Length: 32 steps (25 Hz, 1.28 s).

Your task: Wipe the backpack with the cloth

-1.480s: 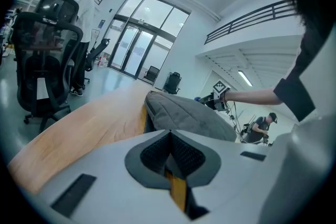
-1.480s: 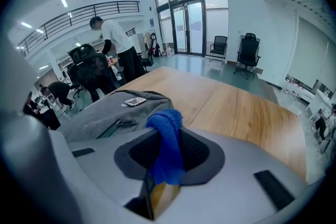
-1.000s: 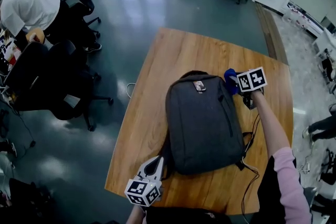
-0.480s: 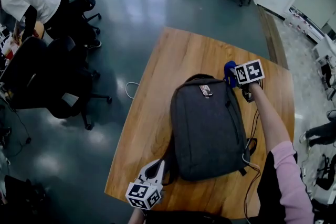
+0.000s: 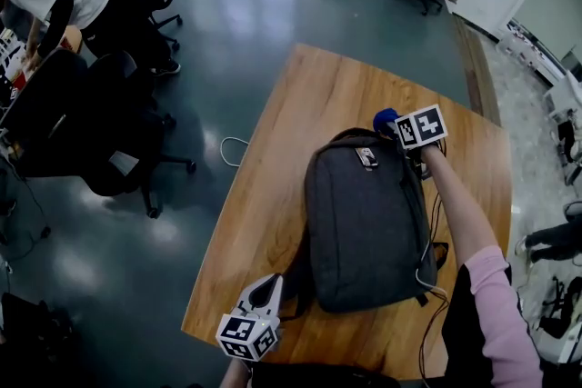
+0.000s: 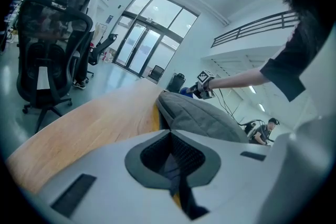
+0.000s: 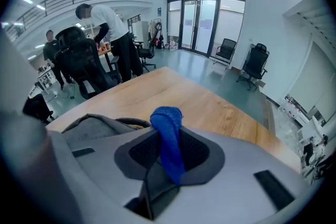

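Right tongs [image 7: 168, 136]: shut tight on the blue cloth [image 7: 166, 115], which pokes up between them.
Left tongs [image 6: 170, 162]: closed on a thin dark strip, I think the backpack's strap [image 6: 187, 202].
Cloth spot: at the top end of the backpack [image 5: 364, 223].
Backpack: flat on the bench [image 5: 273, 150], long way running from the right tongs toward the person.
Next move: probably a wipe down that long way; the right tongs are nearer.
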{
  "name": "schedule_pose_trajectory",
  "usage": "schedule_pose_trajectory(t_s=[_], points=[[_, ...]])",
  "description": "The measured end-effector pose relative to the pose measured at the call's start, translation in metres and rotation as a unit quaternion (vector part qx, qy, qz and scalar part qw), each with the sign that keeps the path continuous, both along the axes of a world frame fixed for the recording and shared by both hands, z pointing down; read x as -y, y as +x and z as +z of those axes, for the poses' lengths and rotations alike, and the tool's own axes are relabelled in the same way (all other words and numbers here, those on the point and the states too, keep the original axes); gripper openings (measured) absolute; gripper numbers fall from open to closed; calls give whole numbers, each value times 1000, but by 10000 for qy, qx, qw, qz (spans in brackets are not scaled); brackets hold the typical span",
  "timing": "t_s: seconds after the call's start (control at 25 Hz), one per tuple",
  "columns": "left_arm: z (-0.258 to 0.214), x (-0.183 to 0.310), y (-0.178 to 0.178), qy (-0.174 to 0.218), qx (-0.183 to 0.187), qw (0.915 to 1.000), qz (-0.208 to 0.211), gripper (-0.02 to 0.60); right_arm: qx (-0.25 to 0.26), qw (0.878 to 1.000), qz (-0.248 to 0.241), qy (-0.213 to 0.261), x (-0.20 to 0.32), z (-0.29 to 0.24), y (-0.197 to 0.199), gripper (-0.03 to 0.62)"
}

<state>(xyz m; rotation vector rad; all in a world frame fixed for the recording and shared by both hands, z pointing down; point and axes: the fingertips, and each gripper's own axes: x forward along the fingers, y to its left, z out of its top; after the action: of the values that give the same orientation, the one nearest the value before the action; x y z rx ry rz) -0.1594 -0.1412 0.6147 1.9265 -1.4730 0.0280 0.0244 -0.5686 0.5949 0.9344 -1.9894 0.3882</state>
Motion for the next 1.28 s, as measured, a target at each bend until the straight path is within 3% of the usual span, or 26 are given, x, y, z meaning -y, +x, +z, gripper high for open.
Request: schedule_pose_trajectory(t_s=[0.2, 0.52, 0.96, 1.28], points=[[-4, 0, -4, 85, -26, 9999, -52, -2, 3, 9993, -377, -40, -16, -1, -34, 86], [-11, -14, -19, 143, -66, 9996, -250, -2, 435, 9963, -725, -176, -43, -12, -100, 86], [-18, -32, -44, 232, -103, 9981, -563, -2, 498, 9867, -1513, -313, -92, -21, -179, 86], [-24, -45, -61, 316, -121, 9968, -730, -2, 523, 9836, -1699, -318, -113, -29, -211, 86]])
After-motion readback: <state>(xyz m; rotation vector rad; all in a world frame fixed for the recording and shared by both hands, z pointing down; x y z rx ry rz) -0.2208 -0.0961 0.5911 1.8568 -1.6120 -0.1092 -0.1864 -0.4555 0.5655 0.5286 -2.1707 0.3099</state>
